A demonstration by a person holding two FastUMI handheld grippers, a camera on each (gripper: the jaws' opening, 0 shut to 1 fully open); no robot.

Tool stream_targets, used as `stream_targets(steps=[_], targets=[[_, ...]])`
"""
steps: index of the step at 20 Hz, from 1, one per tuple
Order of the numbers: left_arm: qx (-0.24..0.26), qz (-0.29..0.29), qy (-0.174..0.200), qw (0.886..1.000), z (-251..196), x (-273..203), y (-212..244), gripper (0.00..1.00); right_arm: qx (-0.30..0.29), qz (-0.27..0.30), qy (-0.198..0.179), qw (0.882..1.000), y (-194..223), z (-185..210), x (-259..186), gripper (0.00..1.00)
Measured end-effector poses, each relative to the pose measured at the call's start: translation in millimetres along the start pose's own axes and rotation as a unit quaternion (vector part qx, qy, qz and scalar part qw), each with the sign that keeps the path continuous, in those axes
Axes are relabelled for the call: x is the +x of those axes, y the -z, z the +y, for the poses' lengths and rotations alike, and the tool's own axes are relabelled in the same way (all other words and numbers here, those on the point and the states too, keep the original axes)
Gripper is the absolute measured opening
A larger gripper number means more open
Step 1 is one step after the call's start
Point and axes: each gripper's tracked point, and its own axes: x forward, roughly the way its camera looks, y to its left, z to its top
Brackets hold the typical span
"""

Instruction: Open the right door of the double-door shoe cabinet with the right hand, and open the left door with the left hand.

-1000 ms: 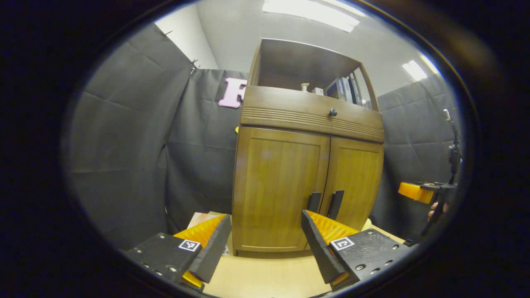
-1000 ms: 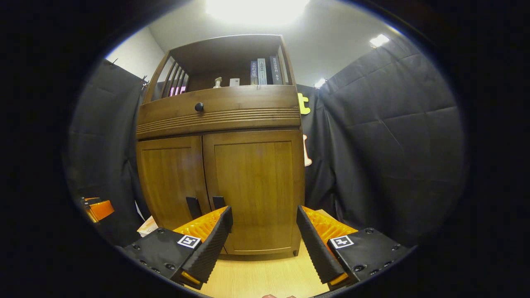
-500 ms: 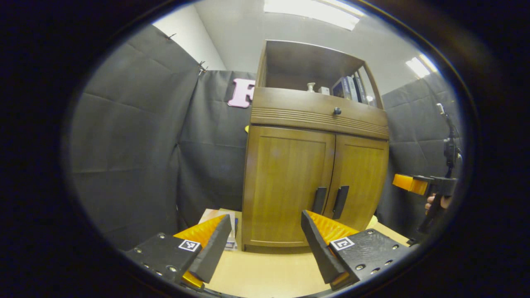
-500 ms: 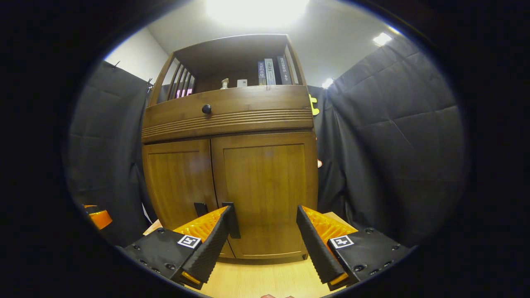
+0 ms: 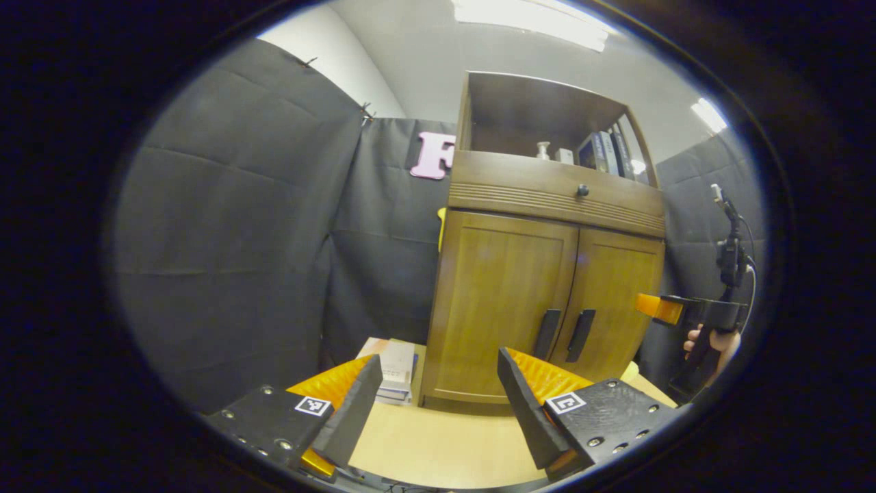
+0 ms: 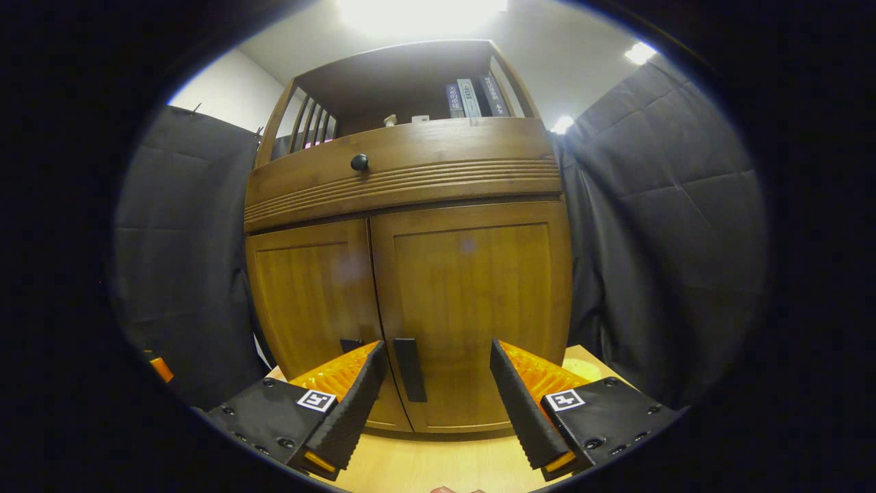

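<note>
Standing at the surface's [image 6: 438,465] back edge, the shoe cabinet [image 6: 410,274] has both doors shut, nothing yet done, right claw [image 6: 436,397] spread near the right door's handle [image 6: 409,370], left claw [image 5: 438,404] spread, farther off.

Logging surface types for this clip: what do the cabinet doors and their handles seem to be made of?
Cabinet doors: wood or wood veneer, judging by the visible grain, with a satin finish that shows soft light reflections. Door handles: dark, smooth vertical bars, probably metal or plastic; the pictures leave that open.
</note>
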Motion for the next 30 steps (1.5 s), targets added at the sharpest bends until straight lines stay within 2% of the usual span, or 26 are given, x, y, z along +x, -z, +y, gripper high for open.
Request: stream_targets(steps=[7,8,10,12,14,17,18,20,23,24,25,27,29,30], targets=[[0.0,0.007,-0.07,0.998,29,-17,3,0.99,0.008,0.016,-0.027,0.999,15,28,49,0.95],[0.0,0.01,-0.079,0.997,32,-19,6,0.99,0.006,0.02,-0.028,0.999,19,31,56,0.92],[0.0,0.02,-0.094,0.995,38,-23,9,0.98,0.0,0.028,-0.032,0.999,29,38,67,0.92],[0.003,0.027,-0.101,0.995,39,-28,10,0.98,-0.005,0.039,-0.021,0.999,38,36,82,0.95],[0.01,0.029,-0.103,0.994,41,-28,9,0.98,-0.004,0.046,-0.014,0.999,48,36,95,0.92],[0.019,0.034,-0.097,0.995,41,-28,12,0.98,-0.012,0.056,0.002,0.998,69,32,111,0.92],[0.023,0.037,-0.093,0.995,40,-29,14,0.97,-0.018,0.059,0.005,0.998,75,31,116,0.95],[0.03,0.042,-0.082,0.995,39,-28,17,0.98,-0.028,0.06,0.004,0.998,83,36,125,0.95],[0.03,0.055,-0.066,0.996,27,-20,33,0.99,-0.045,0.051,0.008,0.998,89,36,138,0.87],[0.03,0.058,-0.06,0.996,21,-19,39,0.99,-0.044,0.05,0.008,0.998,90,38,140,0.78],[0.031,0.06,-0.055,0.996,16,-17,42,0.99,-0.042,0.05,0.01,0.998,90,40,142,0.76],[0.034,0.064,-0.047,0.996,11,-14,45,0.99,-0.038,0.053,0.029,0.997,92,35,147,0.56],[0.025,0.067,-0.042,0.997,7,-14,52,0.98,-0.031,0.057,0.03,0.997,91,34,144,0.36],[0.015,0.069,-0.039,0.997,6,-14,55,0.99,-0.032,0.06,0.026,0.997,94,33,151,0.36]])
